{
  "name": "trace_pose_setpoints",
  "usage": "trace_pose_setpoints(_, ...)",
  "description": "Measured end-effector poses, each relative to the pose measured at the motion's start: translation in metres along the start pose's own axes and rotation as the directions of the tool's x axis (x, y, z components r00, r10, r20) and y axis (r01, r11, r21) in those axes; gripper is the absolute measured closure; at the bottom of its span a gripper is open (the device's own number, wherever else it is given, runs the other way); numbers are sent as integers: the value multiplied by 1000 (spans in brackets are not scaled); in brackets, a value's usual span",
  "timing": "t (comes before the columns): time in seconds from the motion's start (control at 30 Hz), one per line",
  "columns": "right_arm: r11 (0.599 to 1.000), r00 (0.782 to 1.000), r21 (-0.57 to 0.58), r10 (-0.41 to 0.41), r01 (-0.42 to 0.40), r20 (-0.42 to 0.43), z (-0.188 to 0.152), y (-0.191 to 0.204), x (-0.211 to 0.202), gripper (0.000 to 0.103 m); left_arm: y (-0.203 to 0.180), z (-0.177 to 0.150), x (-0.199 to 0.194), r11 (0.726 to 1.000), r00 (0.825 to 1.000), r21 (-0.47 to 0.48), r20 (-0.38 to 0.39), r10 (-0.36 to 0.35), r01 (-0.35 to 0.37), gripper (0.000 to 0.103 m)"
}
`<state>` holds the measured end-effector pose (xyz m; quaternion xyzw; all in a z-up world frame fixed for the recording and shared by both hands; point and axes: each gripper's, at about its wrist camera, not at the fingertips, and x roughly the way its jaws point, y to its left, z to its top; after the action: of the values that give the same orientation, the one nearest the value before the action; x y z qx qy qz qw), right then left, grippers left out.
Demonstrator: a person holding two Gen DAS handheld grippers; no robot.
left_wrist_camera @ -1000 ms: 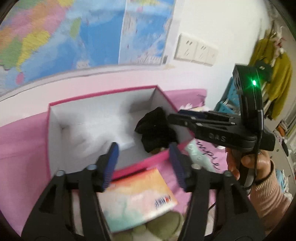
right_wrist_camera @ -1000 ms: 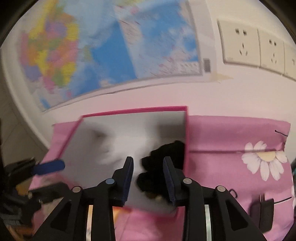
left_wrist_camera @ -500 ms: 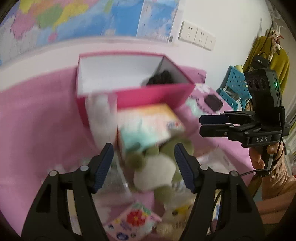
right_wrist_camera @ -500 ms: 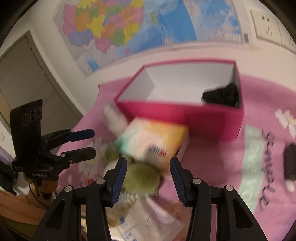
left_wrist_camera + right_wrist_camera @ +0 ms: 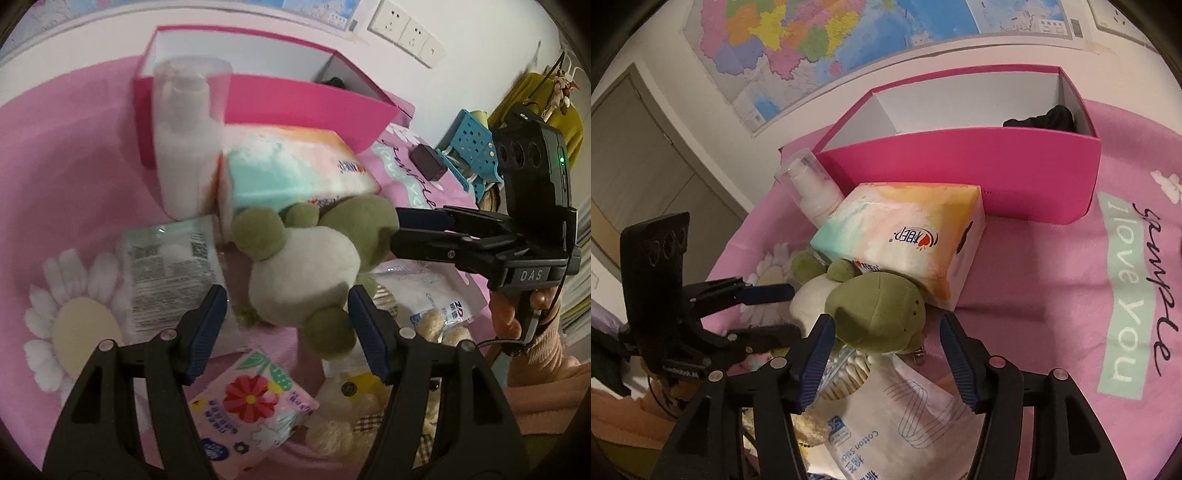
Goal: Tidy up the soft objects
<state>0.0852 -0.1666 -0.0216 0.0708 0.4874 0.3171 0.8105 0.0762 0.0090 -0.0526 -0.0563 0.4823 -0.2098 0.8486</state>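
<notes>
A green and white plush turtle lies belly up on the pink cloth, in front of a pastel tissue box. My left gripper is open, its fingers on either side of the turtle's belly. My right gripper is open around the turtle's green head; it also shows in the left wrist view. A pink box behind holds a black soft item in its right corner.
A white pump bottle stands by the pink box. A wipes pack, a floral tissue pack, a cotton swab bag and a beige plush lie around the turtle. A black charger lies at the right.
Both grippers have pulled back from the pink box and dropped toward the pile in front of it. They now frame the plush turtle. The black item stays in the box.
</notes>
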Motion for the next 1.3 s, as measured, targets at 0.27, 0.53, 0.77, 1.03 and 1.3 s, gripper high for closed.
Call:
trace_pose_setpoints(0.27,1000,1000,5,18,-18,-2,2,2,12,42,-4,0,9,999,999,1,-26,-34,34,39)
trace_pose_setpoints(0.53,1000,1000,-5,-2,2,28,-3,8,4,47,-9,1,7,999,999,-2,-7,-52,52,39)
trace_pose_setpoints(0.77,999,997,-32,1,1,72,-5,12,-17,47,-16,3,-12,998,997,25,47,-59,57,39)
trace_pose_setpoints(1.03,998,987,-64,10,0,158,7,20,-52,47,-34,19,-43,995,991,92,125,-52,41,39)
trace_pose_setpoints(1.3,995,968,-99,7,19,252,40,25,-78,47,-44,53,-66,990,979,139,202,-35,7,39)
